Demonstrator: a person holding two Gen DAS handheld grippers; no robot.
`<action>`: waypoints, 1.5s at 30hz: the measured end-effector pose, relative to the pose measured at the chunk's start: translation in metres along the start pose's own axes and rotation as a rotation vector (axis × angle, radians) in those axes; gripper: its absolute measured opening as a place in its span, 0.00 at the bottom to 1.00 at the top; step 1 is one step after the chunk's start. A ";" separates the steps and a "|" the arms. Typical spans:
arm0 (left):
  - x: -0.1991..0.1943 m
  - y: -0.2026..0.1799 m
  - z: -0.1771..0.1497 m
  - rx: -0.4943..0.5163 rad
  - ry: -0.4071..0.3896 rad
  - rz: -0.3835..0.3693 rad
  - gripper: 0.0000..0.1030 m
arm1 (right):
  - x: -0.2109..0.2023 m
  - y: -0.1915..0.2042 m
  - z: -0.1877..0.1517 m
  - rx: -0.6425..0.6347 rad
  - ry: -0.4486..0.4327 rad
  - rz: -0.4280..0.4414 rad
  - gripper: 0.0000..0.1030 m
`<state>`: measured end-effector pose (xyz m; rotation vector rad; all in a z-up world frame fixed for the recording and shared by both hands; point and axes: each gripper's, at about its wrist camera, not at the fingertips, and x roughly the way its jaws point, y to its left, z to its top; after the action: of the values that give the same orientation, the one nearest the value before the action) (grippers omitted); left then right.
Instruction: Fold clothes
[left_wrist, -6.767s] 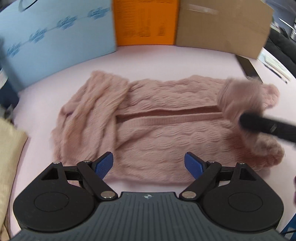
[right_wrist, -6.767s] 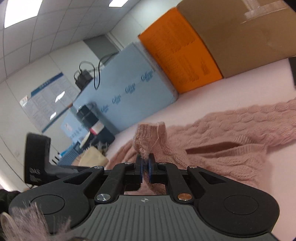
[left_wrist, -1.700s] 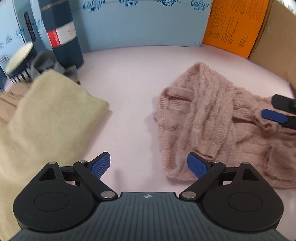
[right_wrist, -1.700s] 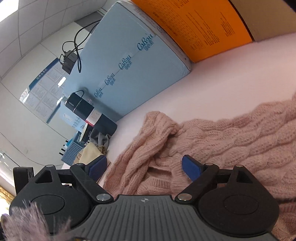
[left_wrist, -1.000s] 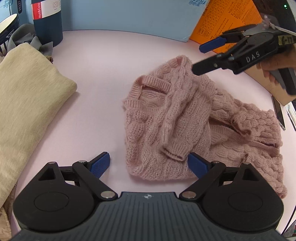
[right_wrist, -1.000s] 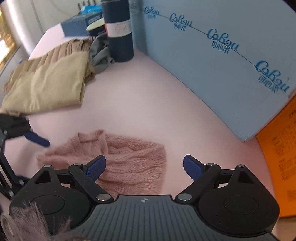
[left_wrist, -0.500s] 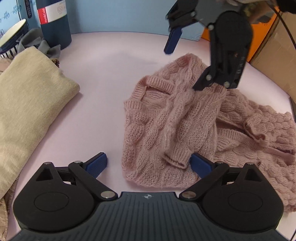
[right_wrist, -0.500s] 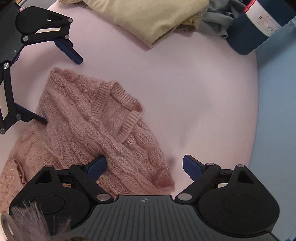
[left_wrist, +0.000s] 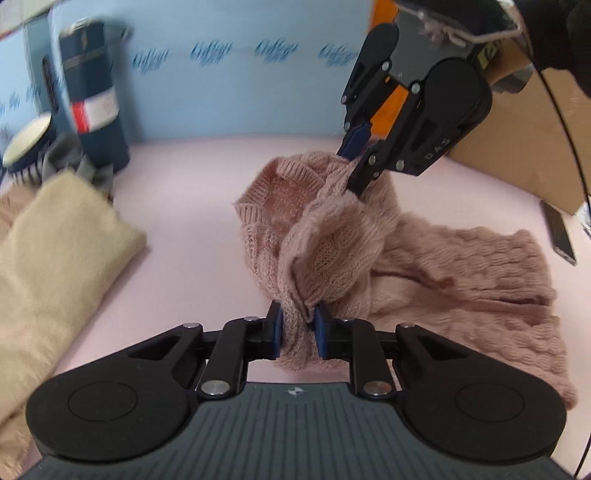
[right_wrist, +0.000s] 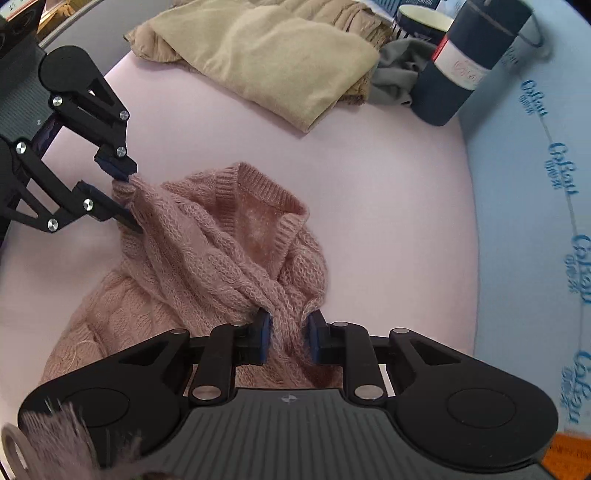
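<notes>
Pink table (left_wrist: 192, 206), sweater (left_wrist: 332, 236) pinched between left gripper (left_wrist: 298, 328), right gripper (right_wrist: 286, 338)

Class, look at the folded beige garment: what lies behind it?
Behind the beige garment a grey cloth pokes out, next to a dark canister and cup. What the garment covers cannot be seen.

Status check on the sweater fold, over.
Left tool and right tool both clamped on pink sweater. One end lifted, bunched. Beige garment lies clear.
</notes>
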<state>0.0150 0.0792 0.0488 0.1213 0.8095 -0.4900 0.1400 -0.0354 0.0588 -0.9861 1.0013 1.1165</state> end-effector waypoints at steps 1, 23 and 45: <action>-0.009 -0.008 0.002 0.028 -0.029 -0.013 0.15 | -0.011 0.005 -0.008 0.008 -0.022 -0.023 0.18; -0.010 -0.215 -0.032 0.657 0.059 -0.446 0.26 | -0.057 0.184 -0.231 0.681 -0.200 -0.358 0.48; 0.003 -0.179 0.002 0.572 -0.013 -0.154 0.80 | -0.034 0.190 -0.274 1.468 -0.736 -0.318 0.87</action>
<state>-0.0653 -0.0808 0.0620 0.5870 0.6501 -0.8587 -0.0864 -0.2761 0.0016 0.4450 0.7111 0.1941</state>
